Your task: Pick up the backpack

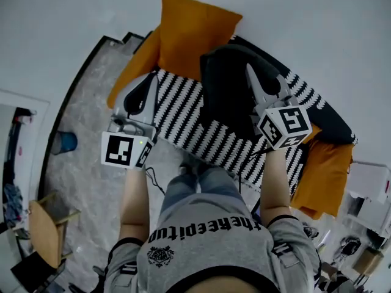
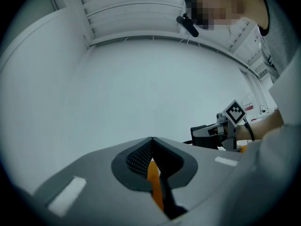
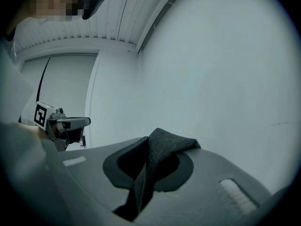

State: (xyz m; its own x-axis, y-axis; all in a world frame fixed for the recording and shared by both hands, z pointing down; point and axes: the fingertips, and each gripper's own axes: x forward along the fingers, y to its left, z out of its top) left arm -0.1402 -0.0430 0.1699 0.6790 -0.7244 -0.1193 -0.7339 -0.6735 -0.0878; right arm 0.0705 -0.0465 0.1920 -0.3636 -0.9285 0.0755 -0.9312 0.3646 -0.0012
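Shirt front (image 1: 208, 243) nearest; right gripper (image 3: 149, 145) pinches the dark backpack (image 1: 226, 102), bunched just beneath it over the striped cover (image 1: 183, 118) — hold firm, lift straight. Left gripper (image 2: 151, 139), pressed together, empty, sits well apart — keep it clear.

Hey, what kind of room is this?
Likely a living room or lounge: a striped couch, orange cushions on it, and a wooden chair nearby.

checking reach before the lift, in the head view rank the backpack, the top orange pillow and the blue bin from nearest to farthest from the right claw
1. backpack: gripped in the right claw.
2. orange pillow: just behind the backpack.
3. blue bin: far off to the left.
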